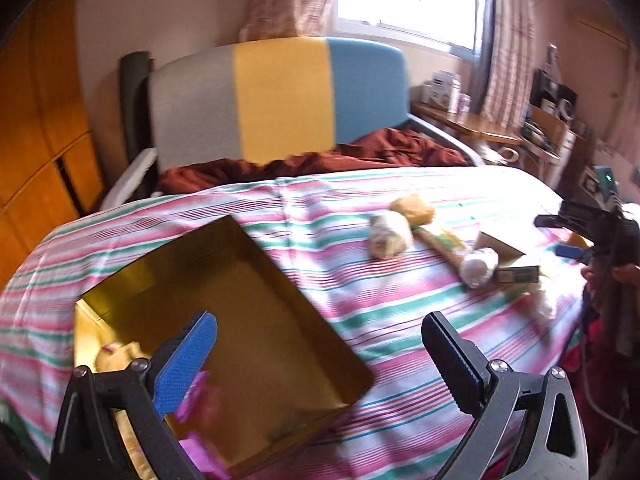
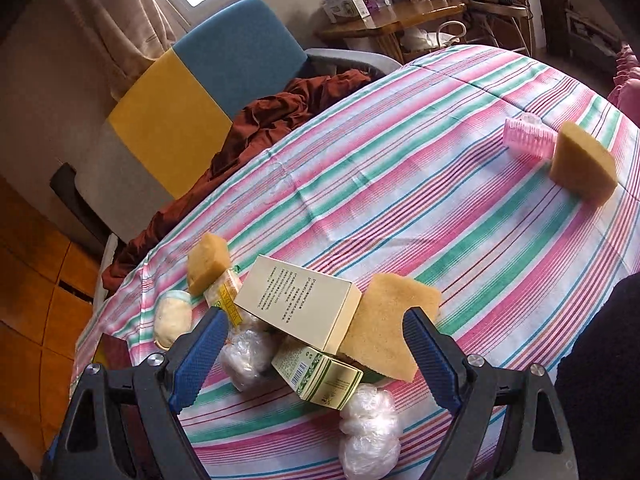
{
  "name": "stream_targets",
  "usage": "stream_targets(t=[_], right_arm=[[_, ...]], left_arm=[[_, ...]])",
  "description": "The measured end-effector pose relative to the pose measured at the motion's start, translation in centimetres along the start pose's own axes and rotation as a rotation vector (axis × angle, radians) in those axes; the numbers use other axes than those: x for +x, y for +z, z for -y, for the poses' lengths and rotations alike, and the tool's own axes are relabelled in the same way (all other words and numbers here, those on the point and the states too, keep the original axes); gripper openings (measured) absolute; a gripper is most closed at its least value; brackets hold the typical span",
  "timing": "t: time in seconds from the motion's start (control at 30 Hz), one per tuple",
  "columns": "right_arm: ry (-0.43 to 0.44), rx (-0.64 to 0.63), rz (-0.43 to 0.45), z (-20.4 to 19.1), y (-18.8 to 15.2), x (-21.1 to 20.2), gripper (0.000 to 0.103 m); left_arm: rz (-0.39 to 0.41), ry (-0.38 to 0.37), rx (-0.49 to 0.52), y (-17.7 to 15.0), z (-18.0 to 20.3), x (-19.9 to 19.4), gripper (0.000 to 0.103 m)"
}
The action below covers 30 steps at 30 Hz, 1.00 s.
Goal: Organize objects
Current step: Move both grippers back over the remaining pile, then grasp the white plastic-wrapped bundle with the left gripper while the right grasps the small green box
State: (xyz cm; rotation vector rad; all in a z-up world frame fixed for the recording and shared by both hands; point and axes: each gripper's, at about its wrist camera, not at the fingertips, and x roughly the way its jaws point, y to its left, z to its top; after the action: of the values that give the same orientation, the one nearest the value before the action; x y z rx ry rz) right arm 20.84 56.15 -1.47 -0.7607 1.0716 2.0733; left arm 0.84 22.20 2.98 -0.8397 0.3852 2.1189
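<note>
A gold tin box [image 1: 256, 308] sits open on the striped tablecloth, with a yellow item [image 1: 116, 358] and a blurred pink item [image 1: 196, 396] at its near end. My left gripper [image 1: 320, 360] is open and empty above the box's near right corner. My right gripper [image 2: 316, 354] is open, its jaws either side of a pile: a cream carton [image 2: 300, 300], a green-striped carton [image 2: 320, 376], a tan sponge [image 2: 388, 328] and clear plastic bundles [image 2: 246, 356]. It also shows in the left wrist view [image 1: 576, 236].
Another sponge [image 2: 584, 168] and a pink hair roller [image 2: 528, 140] lie at the far right of the table. A sponge [image 2: 208, 262] and a pale round bundle [image 2: 172, 318] lie left of the pile. A chair with rust-red cloth [image 1: 280, 100] stands behind the table.
</note>
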Motion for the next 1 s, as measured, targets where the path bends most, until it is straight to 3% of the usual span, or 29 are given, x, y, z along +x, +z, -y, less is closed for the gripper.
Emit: stream_targets(t=[0.3,0.4,0.5,0.9,0.93,1.0], right_arm=[[0.095,0.07,0.032,1.1,0.1,-0.3,0.091],[0.114,0.063,0.016,1.0,0.1,0.0,0.091],[0.127,0.059,0.007,0.9,0.1,0.2,0.091],[0.169,0.095,0.002,1.3,0.2,0.6,0.091],[0.165,0.092,0.003,1.2,0.2,0.6,0.091],[0.167,0.087,-0.001,1.1,0.2,0.7,0.091]], left_arm=[[-0.141,-0.177,0.063,2.0,8.3,7.1,0.103],[-0.181,-0.203,0.069,2.6,10.6,9.8,0.102],[-0.216,-0.199,0.062,3.0,12.1,12.3,0.09],[-0.332,-0.272,-0.016,4.0,16.1,19.0,0.09],[-0.336,-0.269,-0.015,4.1,16.4,19.5,0.088],[-0.339,-0.278,-0.004,4.0,17.0,20.3,0.073]])
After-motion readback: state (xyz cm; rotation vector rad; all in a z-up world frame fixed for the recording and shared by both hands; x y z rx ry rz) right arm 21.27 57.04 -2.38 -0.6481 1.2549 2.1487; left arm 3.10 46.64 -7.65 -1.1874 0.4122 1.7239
